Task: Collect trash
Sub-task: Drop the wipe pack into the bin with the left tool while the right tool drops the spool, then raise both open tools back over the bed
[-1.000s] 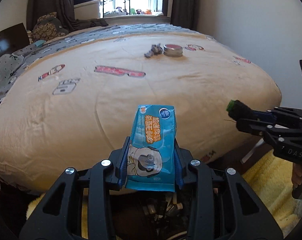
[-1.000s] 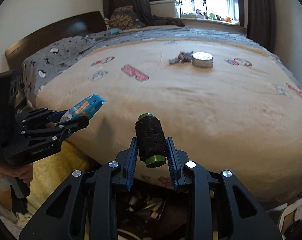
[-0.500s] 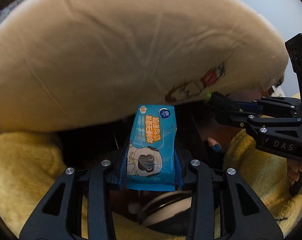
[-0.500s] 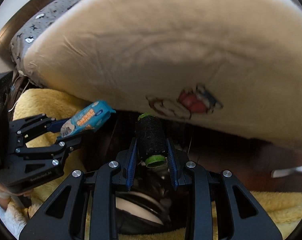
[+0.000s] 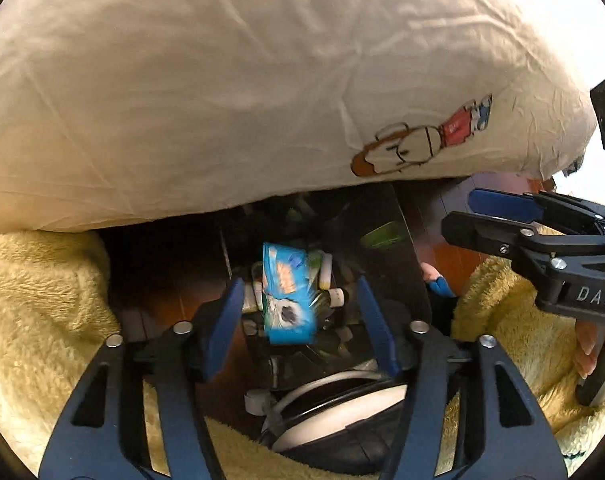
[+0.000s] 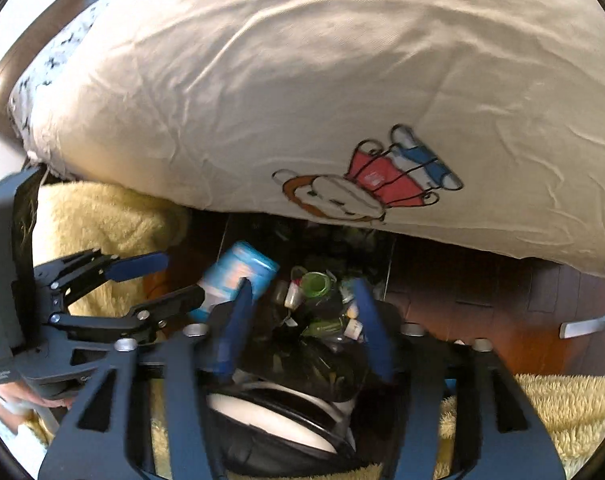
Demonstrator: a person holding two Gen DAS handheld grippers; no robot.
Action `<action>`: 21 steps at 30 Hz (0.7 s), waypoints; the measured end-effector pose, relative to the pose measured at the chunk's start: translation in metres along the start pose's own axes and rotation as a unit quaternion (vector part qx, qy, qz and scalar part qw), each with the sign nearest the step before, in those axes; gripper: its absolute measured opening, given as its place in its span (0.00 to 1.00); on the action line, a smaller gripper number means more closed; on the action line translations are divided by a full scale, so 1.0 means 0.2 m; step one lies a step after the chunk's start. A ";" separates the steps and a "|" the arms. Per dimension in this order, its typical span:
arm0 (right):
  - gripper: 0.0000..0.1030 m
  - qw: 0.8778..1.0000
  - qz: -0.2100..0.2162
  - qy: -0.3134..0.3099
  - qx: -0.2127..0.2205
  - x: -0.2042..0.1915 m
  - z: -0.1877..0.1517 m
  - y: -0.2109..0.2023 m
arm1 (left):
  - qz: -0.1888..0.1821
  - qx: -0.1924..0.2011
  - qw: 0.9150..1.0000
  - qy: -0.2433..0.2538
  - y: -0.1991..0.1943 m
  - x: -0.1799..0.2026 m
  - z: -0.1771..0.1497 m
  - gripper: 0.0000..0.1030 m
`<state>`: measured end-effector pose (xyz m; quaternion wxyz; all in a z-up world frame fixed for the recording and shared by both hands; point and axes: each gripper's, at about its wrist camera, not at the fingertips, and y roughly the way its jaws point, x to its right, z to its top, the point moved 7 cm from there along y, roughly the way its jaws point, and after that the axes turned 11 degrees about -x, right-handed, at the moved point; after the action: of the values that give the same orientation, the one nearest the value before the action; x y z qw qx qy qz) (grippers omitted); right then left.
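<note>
Both claws stand apart and empty: the left claw [image 5: 298, 316] has the blue packet [image 5: 288, 300] loose just ahead of it, over the bin [image 5: 342, 436]. The spool [image 6: 316, 284] lies among the rubbish ahead of the right claw [image 6: 302, 320]. Judged: both items delivered; any trash left elsewhere is out of view.

Home bedroom. Bed w/ cream cartoon-print duvet [image 6: 342, 80] overhanging the edge, grey patterned sheet [image 6: 58, 60] at its far corner. Fluffy yellow rug [image 5: 34, 300] on dark reddish wood floor [image 6: 502, 312]. Black-lined trash bin [image 6: 322, 344] full of small litter by the bed.
</note>
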<state>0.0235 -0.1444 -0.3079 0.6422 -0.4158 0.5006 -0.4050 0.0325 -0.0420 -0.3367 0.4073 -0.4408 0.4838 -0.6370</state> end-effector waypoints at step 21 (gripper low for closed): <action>0.96 0.973 -0.135 -0.011 0.186 0.31 0.92 -0.96 | 0.081 0.187 0.978 0.051 -0.87 0.02 0.55 0.92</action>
<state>0.1937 -0.2411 -0.1176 0.6531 -0.3570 0.3488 -0.5695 0.1204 -0.0387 -0.1499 0.5072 -0.2832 0.4103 -0.7030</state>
